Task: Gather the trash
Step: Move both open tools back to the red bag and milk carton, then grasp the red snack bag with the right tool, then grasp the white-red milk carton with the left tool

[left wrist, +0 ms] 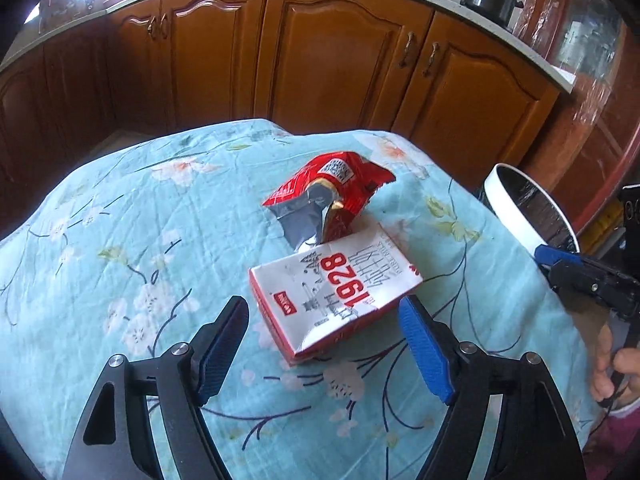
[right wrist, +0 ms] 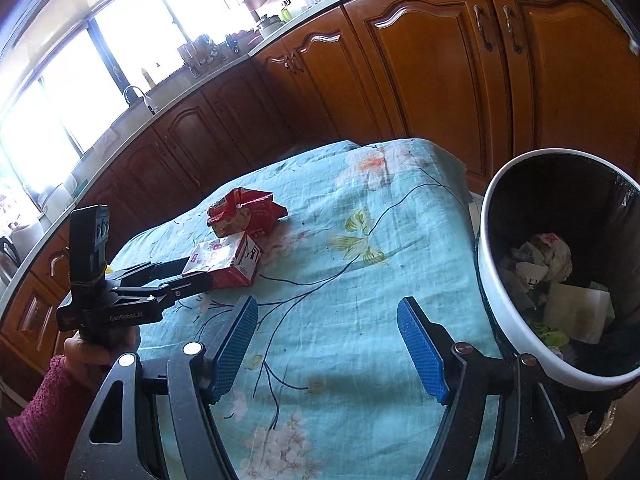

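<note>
A crushed white and red carton marked 1928 (left wrist: 332,292) lies on the table in the left wrist view. My left gripper (left wrist: 324,312) is open, its jaws on either side of the carton's near end, not closed on it. A torn red snack wrapper (left wrist: 324,196) lies just beyond the carton. In the right wrist view the carton (right wrist: 226,260) and wrapper (right wrist: 246,212) sit at mid left with the left gripper (right wrist: 196,270) at the carton. My right gripper (right wrist: 326,324) is open and empty over the cloth near the bin (right wrist: 504,308).
The table wears a light blue floral cloth (right wrist: 360,240). The white bin with a black liner stands at the table's right edge and holds crumpled trash (right wrist: 552,256); it also shows in the left wrist view (left wrist: 516,216). Brown kitchen cabinets (left wrist: 336,60) stand behind.
</note>
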`<state>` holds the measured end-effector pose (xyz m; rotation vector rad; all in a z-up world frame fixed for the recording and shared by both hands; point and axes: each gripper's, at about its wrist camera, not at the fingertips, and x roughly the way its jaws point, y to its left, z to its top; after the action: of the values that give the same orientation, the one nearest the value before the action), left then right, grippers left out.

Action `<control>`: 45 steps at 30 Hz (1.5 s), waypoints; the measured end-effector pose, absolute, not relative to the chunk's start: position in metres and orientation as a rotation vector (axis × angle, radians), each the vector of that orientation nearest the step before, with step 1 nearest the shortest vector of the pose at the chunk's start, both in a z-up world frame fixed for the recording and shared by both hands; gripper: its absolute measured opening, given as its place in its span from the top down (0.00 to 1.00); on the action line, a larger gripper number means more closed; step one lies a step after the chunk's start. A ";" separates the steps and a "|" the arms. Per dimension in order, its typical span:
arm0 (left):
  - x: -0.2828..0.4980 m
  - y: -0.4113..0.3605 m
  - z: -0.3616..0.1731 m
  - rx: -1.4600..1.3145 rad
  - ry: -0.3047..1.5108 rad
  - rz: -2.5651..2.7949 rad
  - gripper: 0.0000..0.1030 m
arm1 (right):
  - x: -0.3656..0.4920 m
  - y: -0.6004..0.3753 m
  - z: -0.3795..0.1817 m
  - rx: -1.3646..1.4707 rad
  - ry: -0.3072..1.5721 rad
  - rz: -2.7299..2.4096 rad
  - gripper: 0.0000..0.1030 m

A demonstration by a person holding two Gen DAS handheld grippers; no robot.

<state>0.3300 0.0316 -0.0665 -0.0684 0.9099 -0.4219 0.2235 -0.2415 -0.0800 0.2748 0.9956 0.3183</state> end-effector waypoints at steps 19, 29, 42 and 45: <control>0.256 0.012 -0.085 -0.162 0.925 -0.645 0.24 | 0.288 -0.214 -0.085 0.338 0.996 0.387 0.29; 0.264 0.036 -0.074 -0.169 0.873 -0.485 0.23 | 0.347 -0.161 -0.118 0.418 1.077 0.464 0.69; 0.326 -0.011 -0.076 0.051 0.884 -0.501 0.21 | 0.308 -0.208 -0.076 0.434 0.955 0.443 1.00; 0.337 -0.022 -0.081 0.113 0.893 -0.498 0.21 | 0.291 -0.232 -0.074 0.443 0.951 0.405 1.00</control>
<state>0.3365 -0.0222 -0.0805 0.1131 0.8929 -0.4979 0.2912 -0.2319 -0.0743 0.4430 0.9506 0.4053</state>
